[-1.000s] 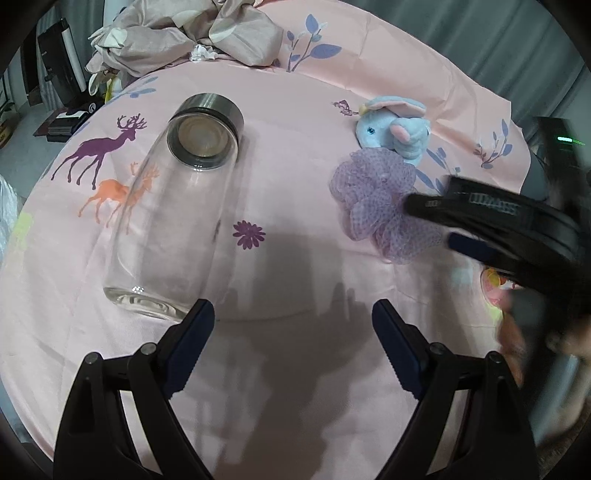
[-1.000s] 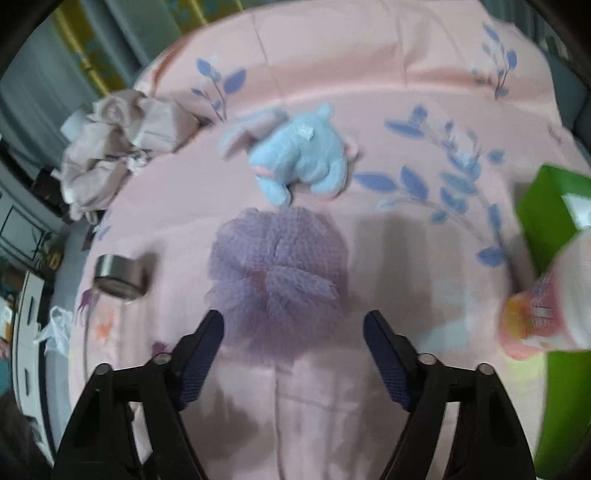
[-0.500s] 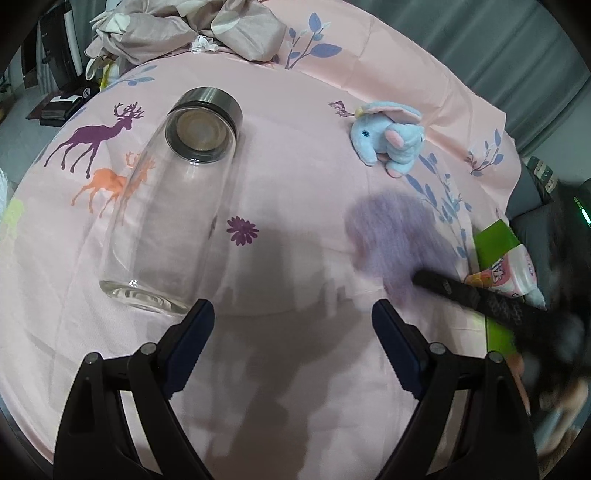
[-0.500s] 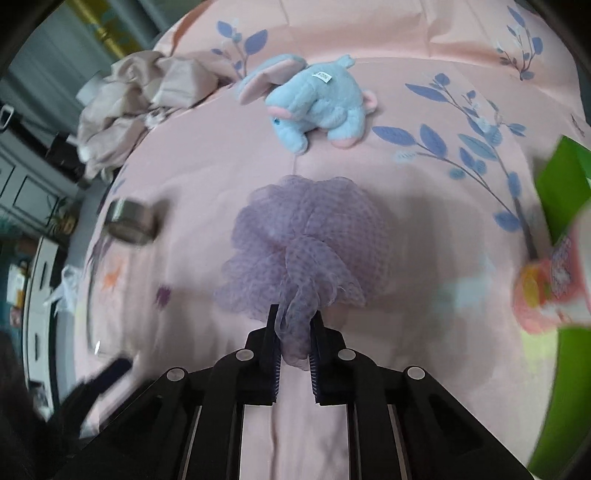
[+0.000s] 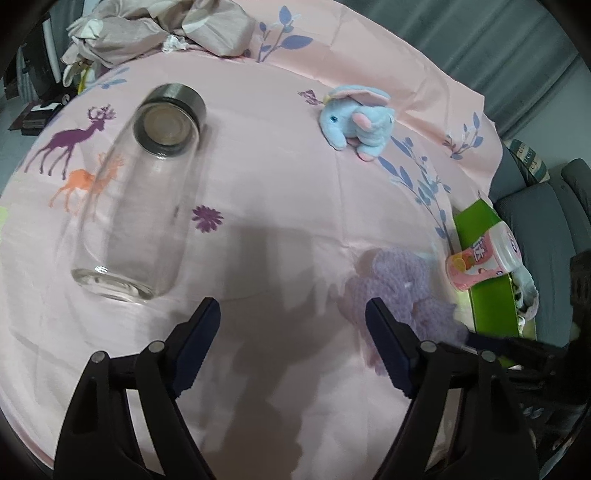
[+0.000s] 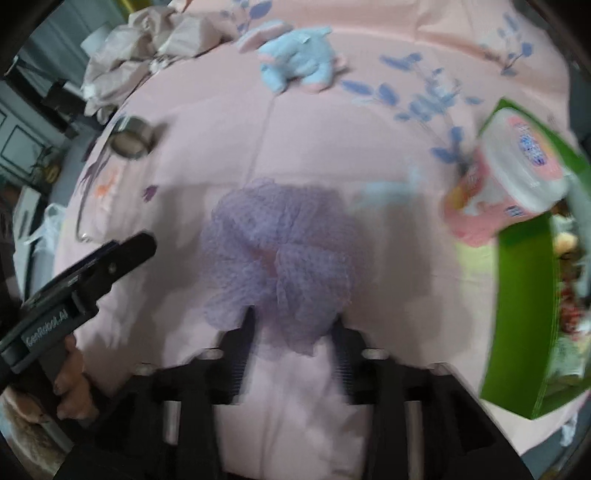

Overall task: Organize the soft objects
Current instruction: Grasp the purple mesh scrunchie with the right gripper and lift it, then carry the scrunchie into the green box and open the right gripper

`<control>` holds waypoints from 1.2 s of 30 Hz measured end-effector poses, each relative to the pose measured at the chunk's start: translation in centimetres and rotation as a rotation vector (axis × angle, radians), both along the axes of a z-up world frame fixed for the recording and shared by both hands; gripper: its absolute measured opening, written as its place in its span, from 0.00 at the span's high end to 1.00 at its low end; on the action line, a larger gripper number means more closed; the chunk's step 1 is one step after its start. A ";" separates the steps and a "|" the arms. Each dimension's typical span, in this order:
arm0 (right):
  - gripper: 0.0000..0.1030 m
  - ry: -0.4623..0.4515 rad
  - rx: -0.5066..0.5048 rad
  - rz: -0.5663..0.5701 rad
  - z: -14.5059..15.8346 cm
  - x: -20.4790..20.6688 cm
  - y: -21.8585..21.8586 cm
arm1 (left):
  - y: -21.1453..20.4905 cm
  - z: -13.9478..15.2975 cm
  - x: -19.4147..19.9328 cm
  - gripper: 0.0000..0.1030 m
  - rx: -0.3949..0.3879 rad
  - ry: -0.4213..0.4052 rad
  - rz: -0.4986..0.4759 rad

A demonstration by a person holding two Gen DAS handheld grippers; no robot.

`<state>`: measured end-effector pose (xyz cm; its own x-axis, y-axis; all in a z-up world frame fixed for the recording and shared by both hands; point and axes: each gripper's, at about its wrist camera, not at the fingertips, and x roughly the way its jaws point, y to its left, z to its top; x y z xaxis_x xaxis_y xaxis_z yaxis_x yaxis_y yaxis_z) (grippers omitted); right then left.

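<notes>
A purple mesh bath puff (image 6: 280,254) lies on the pink bedsheet (image 6: 295,140); it also shows in the left wrist view (image 5: 402,291) near the green box. My right gripper (image 6: 293,332) has its jaws partly apart around the puff's near edge, the mesh lying between them. A blue plush elephant (image 5: 356,123) lies farther back; it also shows in the right wrist view (image 6: 295,59). My left gripper (image 5: 293,325) is open and empty above the sheet, left of the puff.
A glass bottle (image 5: 144,195) with a metal cap lies on its side at the left. A green box (image 6: 528,295) with a pink-and-white bottle (image 6: 506,181) stands at the right. Crumpled beige cloth (image 5: 159,26) lies at the back.
My right gripper closed on the puff, dragged it right toward the green box, and its jaws have now parted. The left gripper stayed open and shifted slightly.
</notes>
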<state>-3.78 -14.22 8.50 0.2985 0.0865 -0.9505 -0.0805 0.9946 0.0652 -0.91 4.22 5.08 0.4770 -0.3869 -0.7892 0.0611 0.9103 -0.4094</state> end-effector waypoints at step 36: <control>0.81 -0.319 0.257 -0.146 8.0 -0.7 -5.4 | -12.7 8.1 0.1 0.89 -0.122 -0.136 -0.385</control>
